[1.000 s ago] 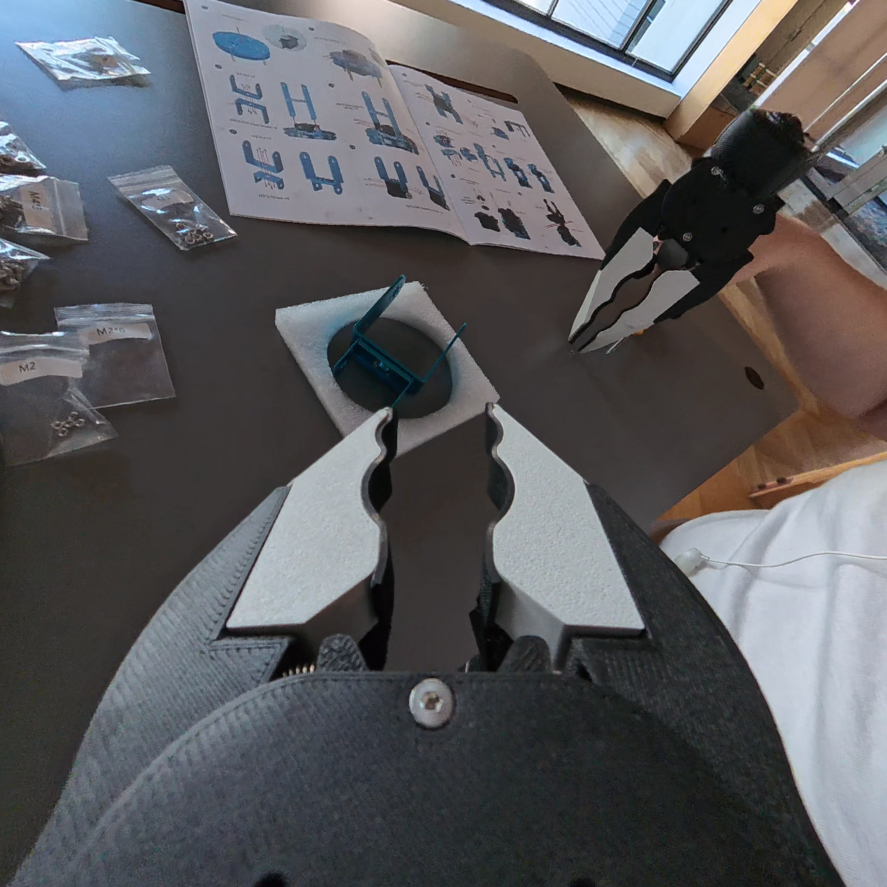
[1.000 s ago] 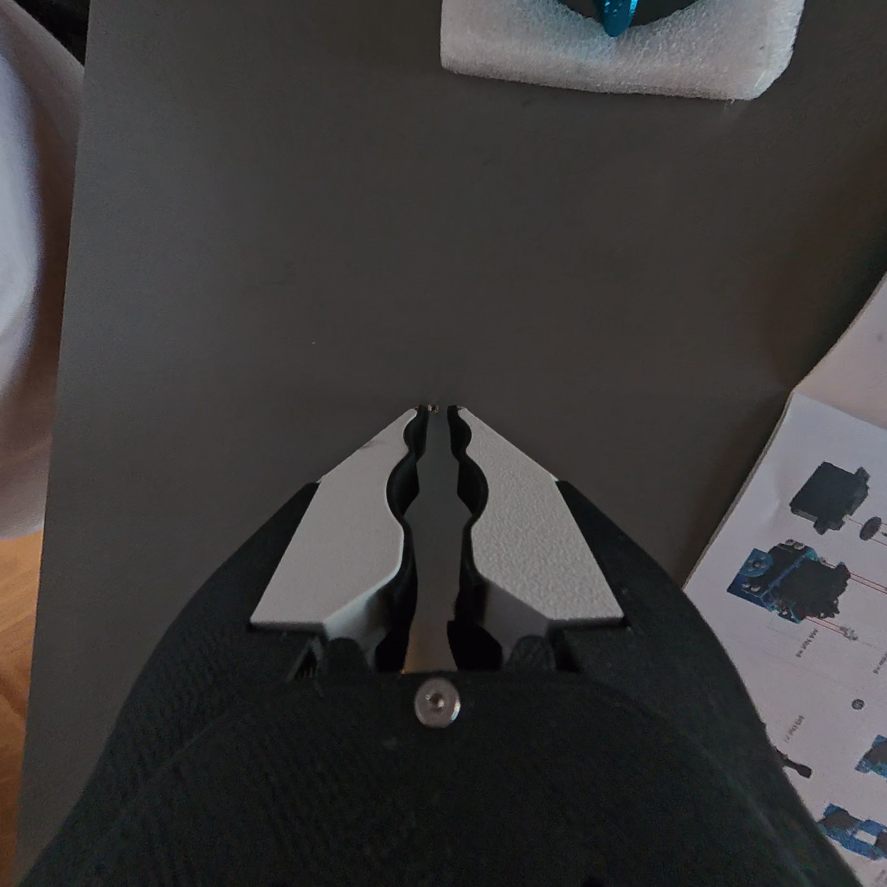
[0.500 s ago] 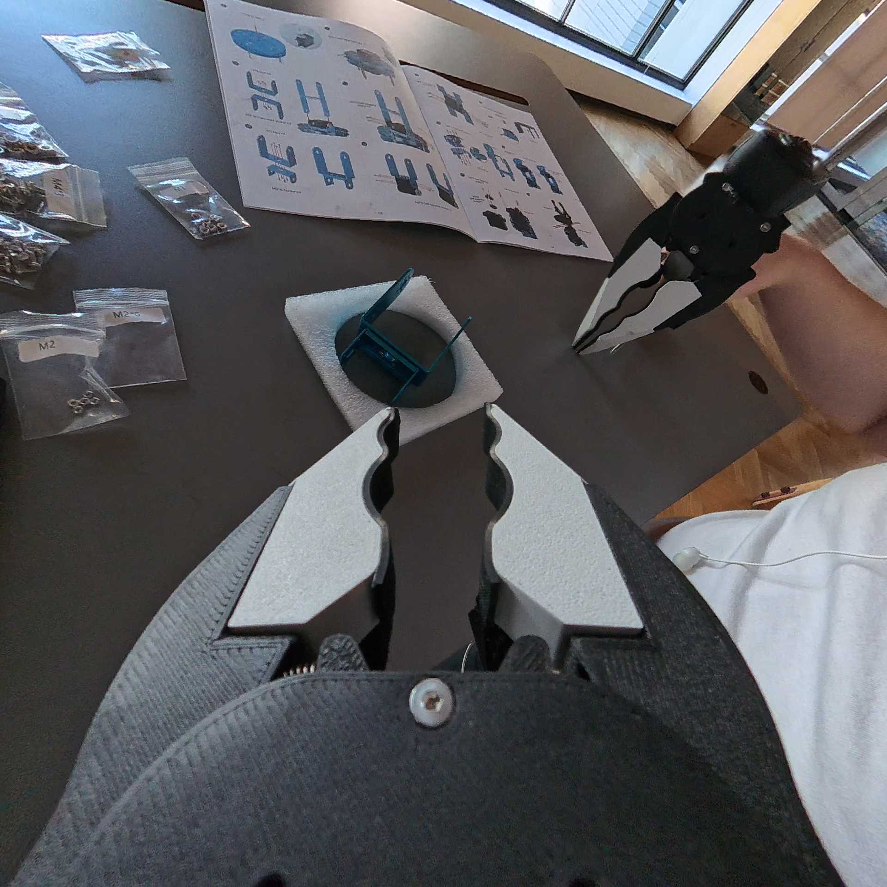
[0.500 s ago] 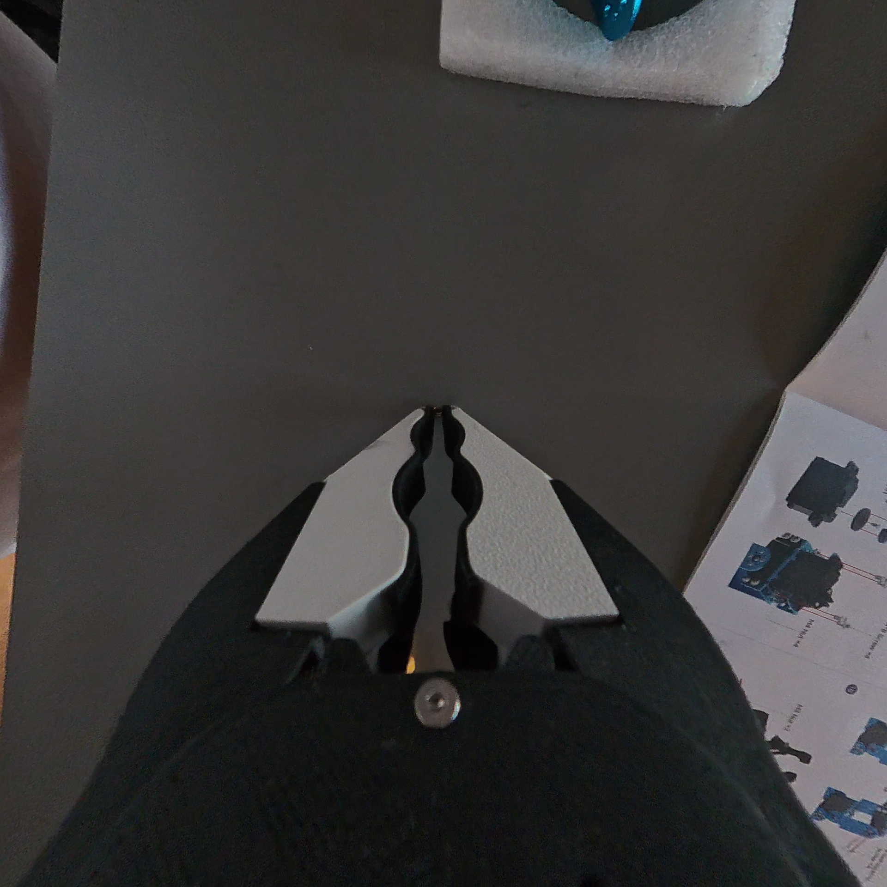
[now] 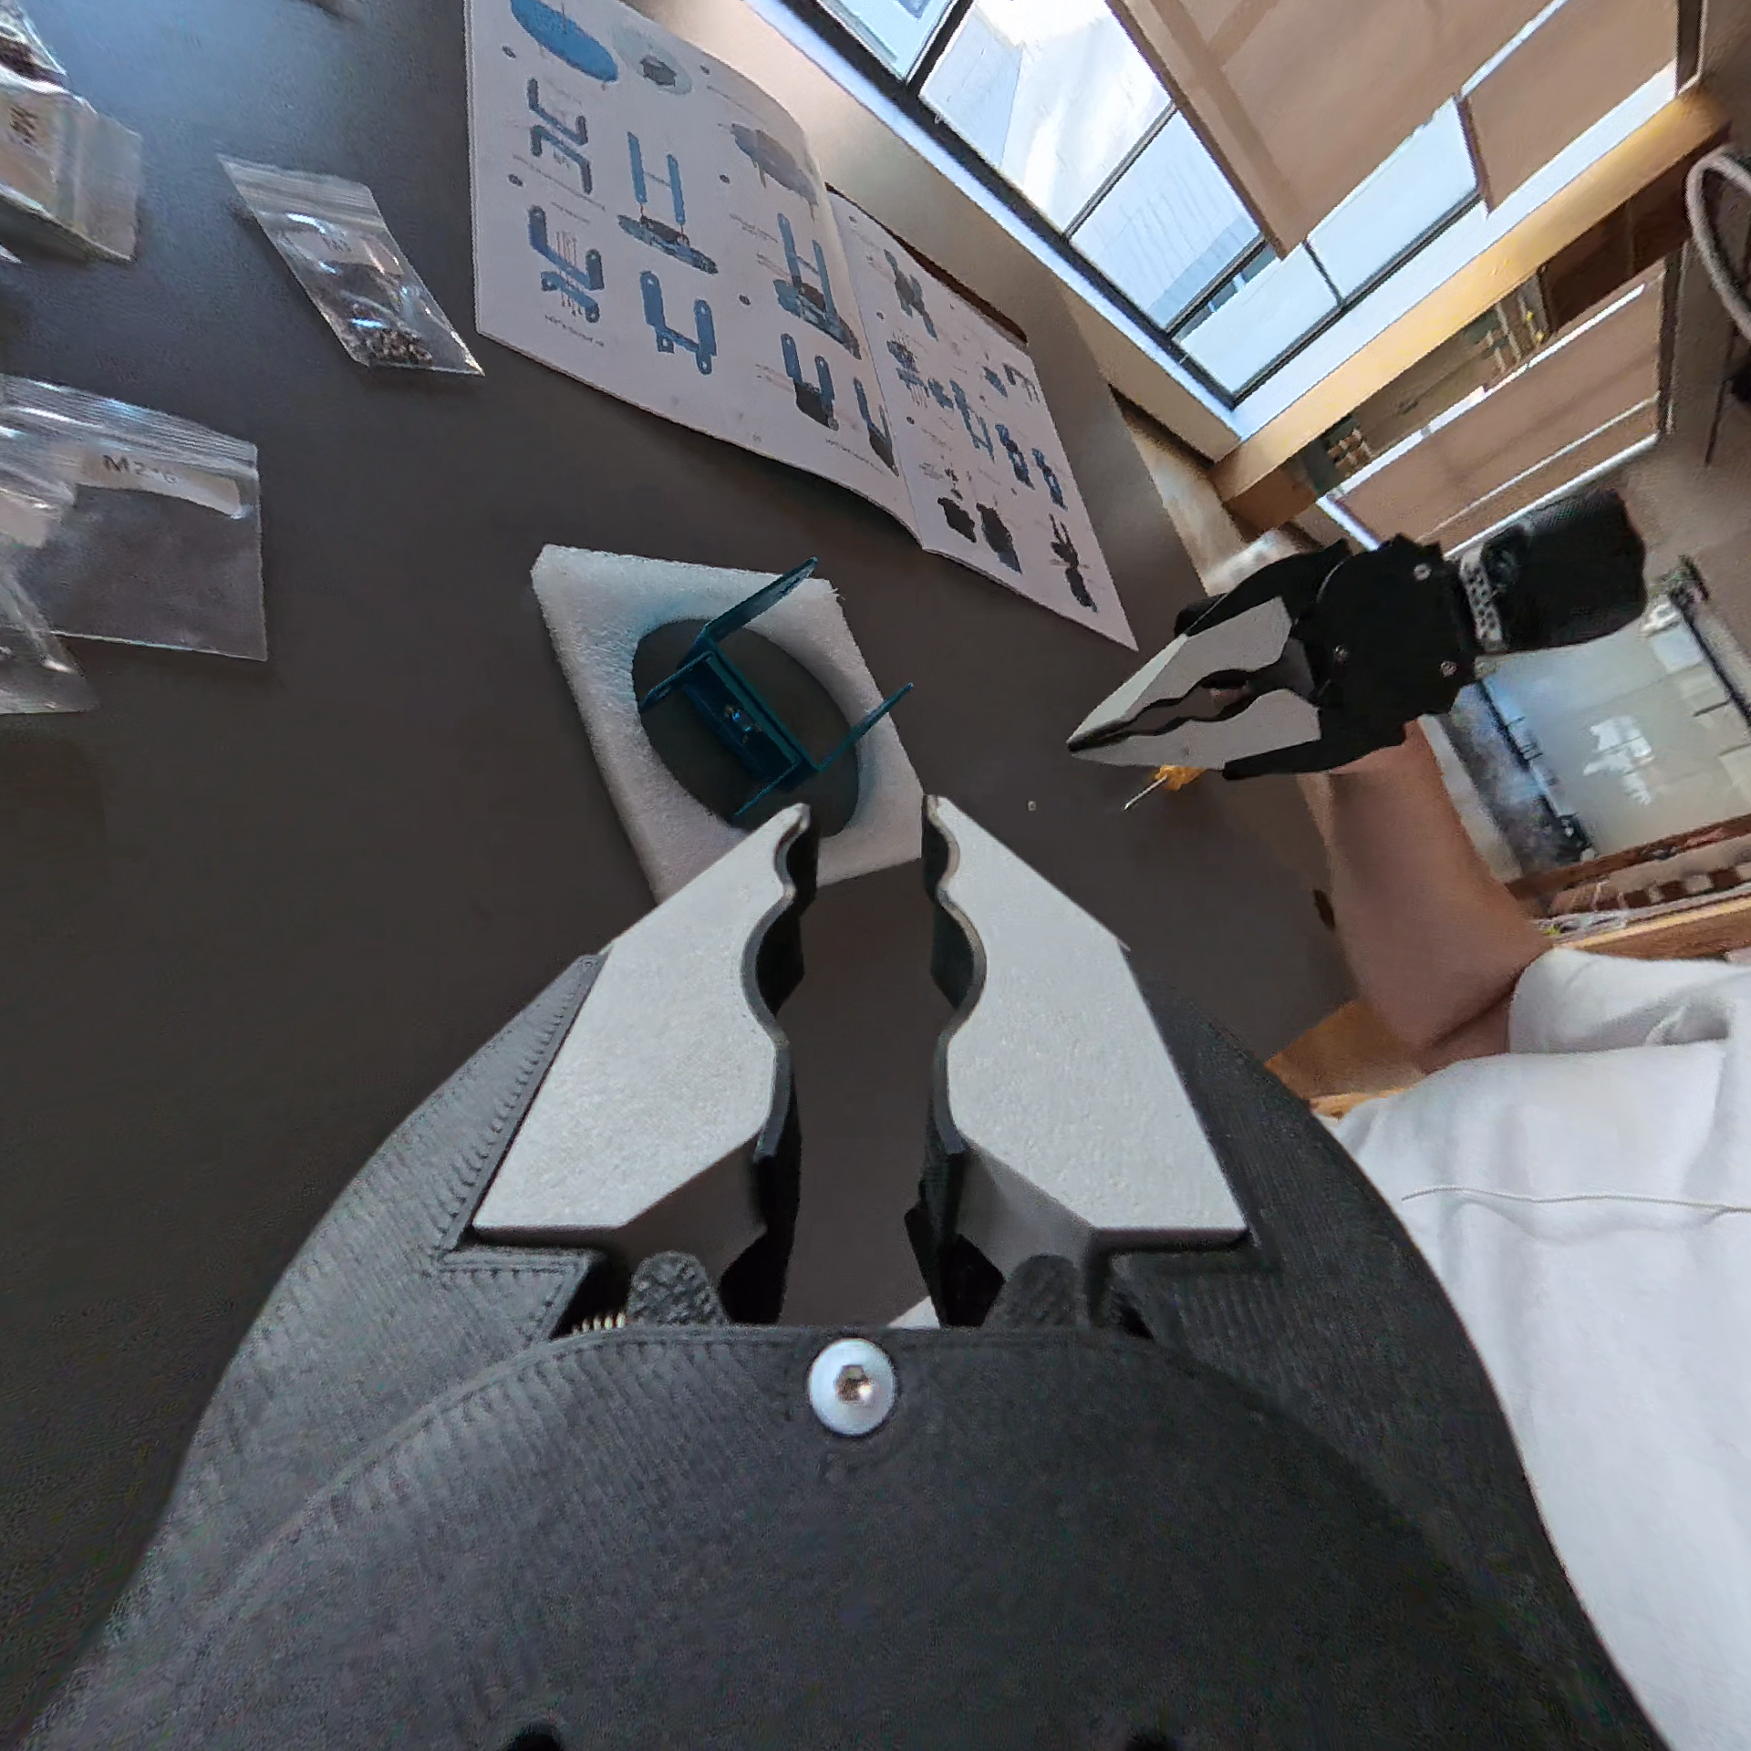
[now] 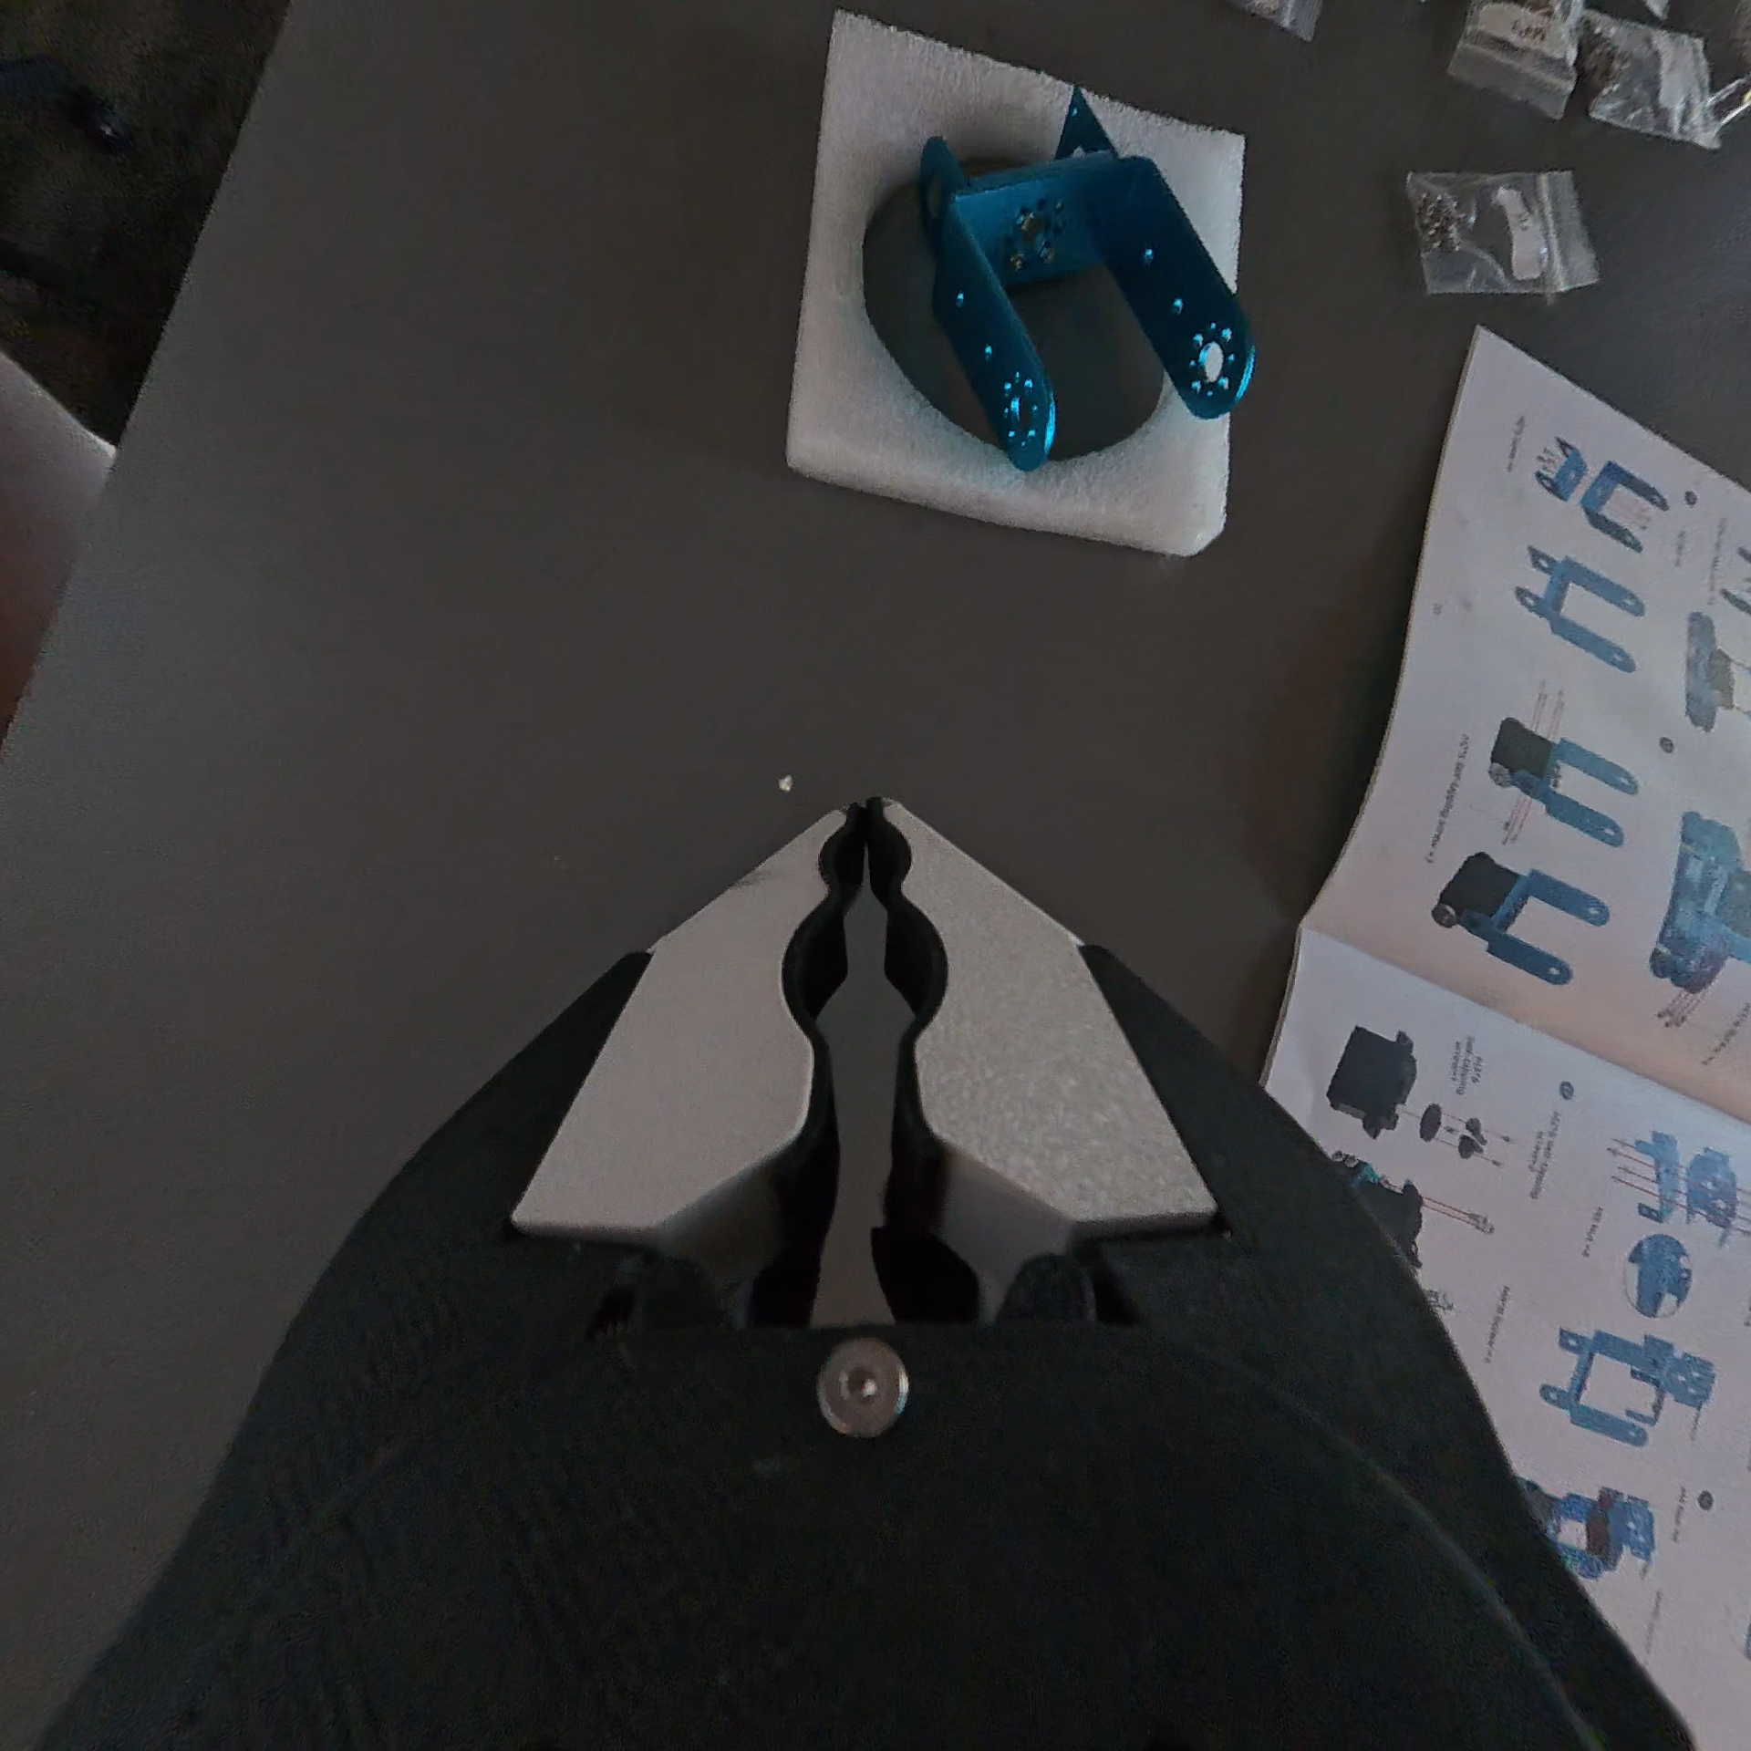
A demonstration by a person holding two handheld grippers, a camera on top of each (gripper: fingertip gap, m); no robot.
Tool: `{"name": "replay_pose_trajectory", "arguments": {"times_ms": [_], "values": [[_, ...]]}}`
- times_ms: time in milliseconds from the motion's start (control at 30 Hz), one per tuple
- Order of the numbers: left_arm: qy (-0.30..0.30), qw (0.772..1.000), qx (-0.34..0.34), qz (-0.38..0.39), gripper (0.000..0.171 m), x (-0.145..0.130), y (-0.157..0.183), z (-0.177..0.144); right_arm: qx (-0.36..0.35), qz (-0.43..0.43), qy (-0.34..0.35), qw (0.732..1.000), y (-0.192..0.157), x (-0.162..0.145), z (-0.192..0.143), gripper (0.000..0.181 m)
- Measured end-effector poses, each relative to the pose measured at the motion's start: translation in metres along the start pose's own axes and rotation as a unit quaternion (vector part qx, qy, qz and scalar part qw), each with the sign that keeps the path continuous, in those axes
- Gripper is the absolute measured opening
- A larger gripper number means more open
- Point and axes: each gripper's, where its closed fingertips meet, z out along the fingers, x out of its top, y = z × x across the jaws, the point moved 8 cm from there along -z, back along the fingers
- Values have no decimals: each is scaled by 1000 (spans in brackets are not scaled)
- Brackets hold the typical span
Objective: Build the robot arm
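Note:
A blue metal U-bracket stands in the round hole of a white foam pad on the dark table. My left gripper is open and empty, its tips just short of the pad's near edge. My right gripper is shut with nothing showing between its tips. It hovers above the table to the right of the pad, as the left wrist view shows. From the right wrist view the bracket and the pad lie ahead. A tiny pale speck lies on the table by the right tips.
An open instruction booklet lies beyond the pad and shows in the right wrist view. Several small clear bags of hardware lie at the left. A small metal tip with a yellow part shows under the right gripper. A person's arm and white shirt are at the right. One gripper's finger ends stand about 20 cm off the other's. The blue metal U-bracket is about 9 cm from my left fingertips and 15 cm from my right. It turns up in the right wrist view as well. The bracket is about 10 cm from my left fingertips and 15 cm from my right.
My right gripper has closed fully and drawn up and back from the table, so the bracket and pad now show whole. My left gripper has tilted and stayed open.

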Motion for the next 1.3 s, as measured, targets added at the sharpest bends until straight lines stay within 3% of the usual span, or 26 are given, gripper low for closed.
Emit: {"name": "replay_pose_trajectory", "arguments": {"times_ms": [200,433,733,900,1167,1300], "values": [[9,999,40,-25,17,-12,16,18,52,45,45,997,2,-12,1,0],[37,995,87,-35,16,-28,24,10,64,39,57,996,-20,-9,4,12],[59,993,106,15,15,-21,0,-10,28,42,70,996,-8,11,3,14],[36,994,84,56,16,-12,-34,-18,-7,59,78,995,10,36,4,15],[-16,996,-23,86,15,20,-82,-40,-57,55,48,996,19,96,29,19],[-40,993,-75,86,14,28,-89,-36,-61,23,-14,998,19,111,54,23]]}}
